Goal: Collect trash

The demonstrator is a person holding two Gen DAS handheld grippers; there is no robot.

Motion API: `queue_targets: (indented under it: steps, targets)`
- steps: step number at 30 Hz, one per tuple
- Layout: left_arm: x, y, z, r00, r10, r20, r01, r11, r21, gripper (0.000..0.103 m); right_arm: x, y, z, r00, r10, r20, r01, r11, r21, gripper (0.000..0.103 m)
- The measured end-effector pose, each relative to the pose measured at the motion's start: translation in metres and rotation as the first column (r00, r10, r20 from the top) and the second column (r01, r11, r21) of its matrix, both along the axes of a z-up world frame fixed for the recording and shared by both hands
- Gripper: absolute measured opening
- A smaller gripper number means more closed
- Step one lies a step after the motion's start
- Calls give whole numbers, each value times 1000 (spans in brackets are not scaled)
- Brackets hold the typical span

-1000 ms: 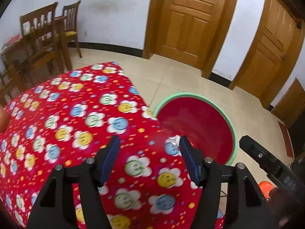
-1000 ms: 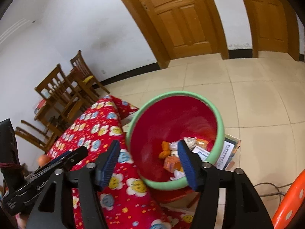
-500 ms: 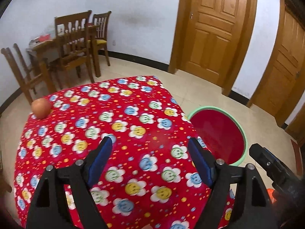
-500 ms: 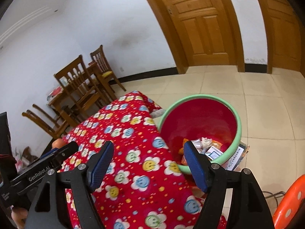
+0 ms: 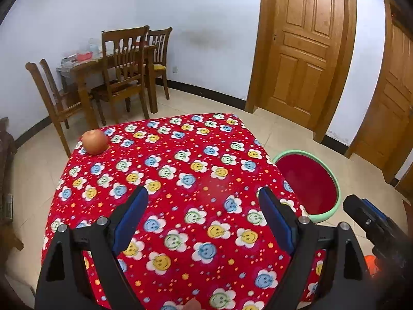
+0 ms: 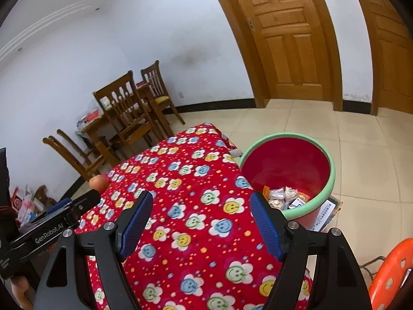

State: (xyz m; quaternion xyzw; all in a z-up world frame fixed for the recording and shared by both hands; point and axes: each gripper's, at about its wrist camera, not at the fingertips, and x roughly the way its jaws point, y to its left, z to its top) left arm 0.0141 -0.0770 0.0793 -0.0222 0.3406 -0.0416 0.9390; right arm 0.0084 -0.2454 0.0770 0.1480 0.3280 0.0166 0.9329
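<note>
Lying crumpled in the green-rimmed red bin (image 6: 326,152), paper trash (image 6: 284,196), left tongs (image 5: 204,215) just widened, right tongs (image 6: 201,218) wide, both empty.

Inventory by count, as recorded. One table (image 5: 160,235) under a red flower-print cloth occupied the centre of both frames. One apple (image 5: 95,141) sat on it, at the left of the left wrist frame. One red bin (image 6: 325,196) with a green rim stood on the floor, at right of centre. The trash (image 6: 282,196) inside it was a mixed heap; its pieces could not be counted. Two wooden doors (image 5: 306,51) appeared at the upper right. One dining table (image 5: 85,69) stood at the upper left with at least four wooden chairs (image 5: 122,72). One orange stool (image 6: 392,268) showed at the lower right.
</note>
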Motion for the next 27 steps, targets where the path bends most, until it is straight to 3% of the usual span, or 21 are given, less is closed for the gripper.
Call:
queue_targets:
  steps: [11,27]
  targets:
    - [-31,16,-2,1000,24,12,-23,1000,-18,87,-29,21,1,999,2,36,0,998,-56,79]
    - [-33,-3,-17,1000,-22,18,22,1000,4,87,-33,15,-19,999,-50,9,51,993,-108,79]
